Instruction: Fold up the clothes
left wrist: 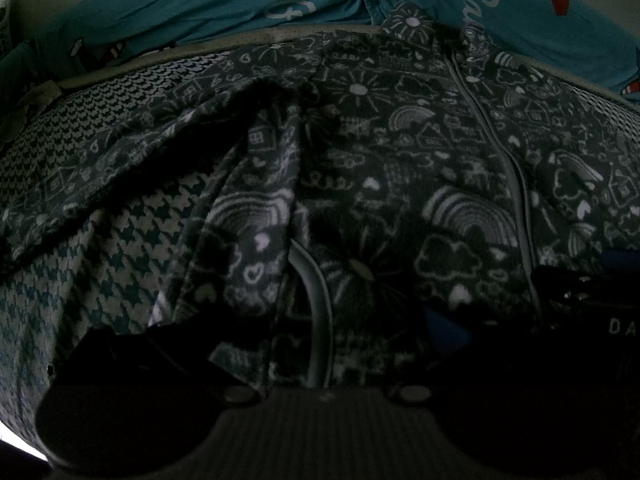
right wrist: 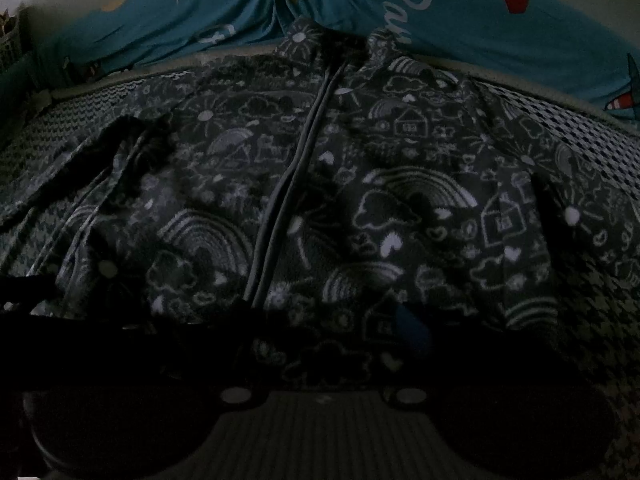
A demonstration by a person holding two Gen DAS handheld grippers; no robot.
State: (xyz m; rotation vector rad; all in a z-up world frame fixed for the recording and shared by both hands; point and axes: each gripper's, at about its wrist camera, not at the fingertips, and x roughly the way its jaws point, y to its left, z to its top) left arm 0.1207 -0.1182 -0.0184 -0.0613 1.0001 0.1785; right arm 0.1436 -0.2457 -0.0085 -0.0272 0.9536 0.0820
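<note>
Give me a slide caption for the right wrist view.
Dark doodle-print fleece jacket, zipped, lying flat on houndstooth bedcover before teal pillows.

We see the dark printed jacket (right wrist: 320, 200) spread over most of the houndstooth bed cover (right wrist: 592, 320), its rumpled sleeve (left wrist: 140, 160) heaped at 10 o'clock. Bare cover lies open at 8 and 4 o'clock. At 12 o'clock, 2 teal pillows (right wrist: 460, 24) block the far edge.

A home bedroom: a houndstooth bedspread (left wrist: 120, 240) fills the frame, with teal cartoon-print pillows (right wrist: 460, 20) along the top.
</note>
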